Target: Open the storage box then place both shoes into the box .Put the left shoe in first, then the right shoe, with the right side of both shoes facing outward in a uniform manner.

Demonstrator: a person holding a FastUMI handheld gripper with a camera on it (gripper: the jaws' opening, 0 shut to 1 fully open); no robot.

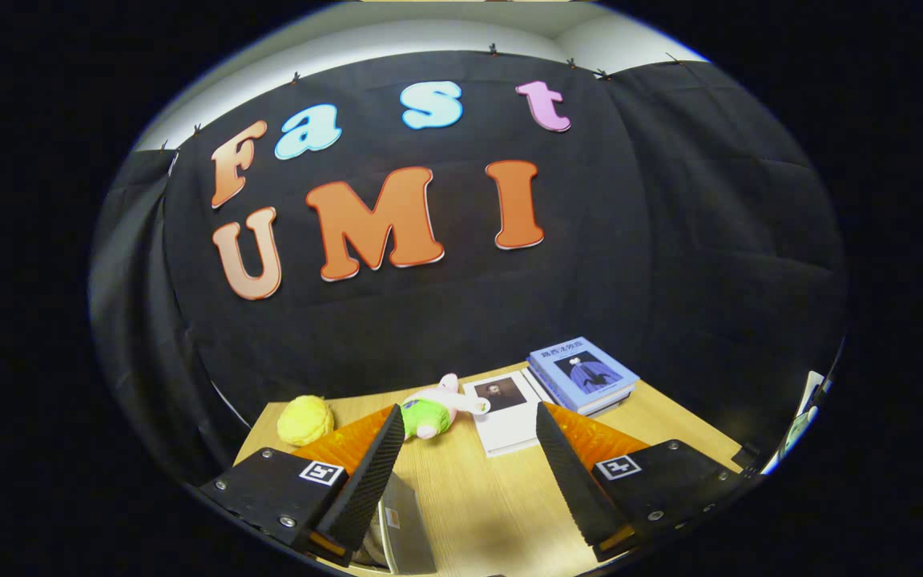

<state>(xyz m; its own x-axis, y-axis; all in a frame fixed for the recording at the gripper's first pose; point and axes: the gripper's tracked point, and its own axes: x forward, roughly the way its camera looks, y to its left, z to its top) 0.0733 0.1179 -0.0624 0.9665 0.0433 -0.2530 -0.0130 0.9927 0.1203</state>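
No legible text, blue book [583, 375] cover title too small

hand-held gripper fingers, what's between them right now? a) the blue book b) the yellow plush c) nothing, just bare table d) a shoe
c: the hand-held gripper is open, its fingers spread wide over bare wooden table; the yellow plush and the blue book lie beyond the fingertips, untouched.

Table [469, 497]: ball [305, 420] left, plush [433, 409] mid, books [546, 393] right, all beyond spread claw [463, 461] fingers.
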